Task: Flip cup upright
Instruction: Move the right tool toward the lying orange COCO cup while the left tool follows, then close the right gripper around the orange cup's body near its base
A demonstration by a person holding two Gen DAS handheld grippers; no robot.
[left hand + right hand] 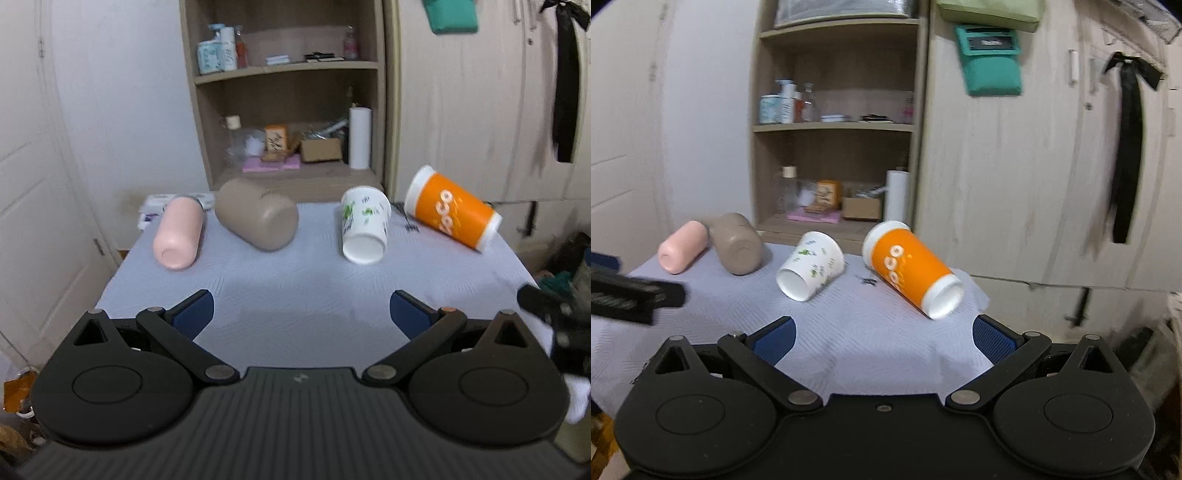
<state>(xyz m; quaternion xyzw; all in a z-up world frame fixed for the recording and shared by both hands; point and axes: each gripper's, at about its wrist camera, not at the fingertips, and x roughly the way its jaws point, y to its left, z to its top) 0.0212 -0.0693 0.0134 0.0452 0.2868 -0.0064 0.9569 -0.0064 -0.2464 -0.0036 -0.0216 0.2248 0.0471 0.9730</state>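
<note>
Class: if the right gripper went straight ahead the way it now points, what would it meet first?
Probably the orange cup, lying on its side just ahead of the open right gripper, slightly right of centre. Depth is unclear in the fisheye.

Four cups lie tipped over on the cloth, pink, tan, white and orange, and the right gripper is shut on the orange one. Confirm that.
Not quite. The right gripper is open and holds nothing; the right wrist view shows its blue pads spread wide, short of the orange cup. The rest stands: the pink cup, tan cup, white cup and orange cup all lie on their sides on the cloth.
</note>
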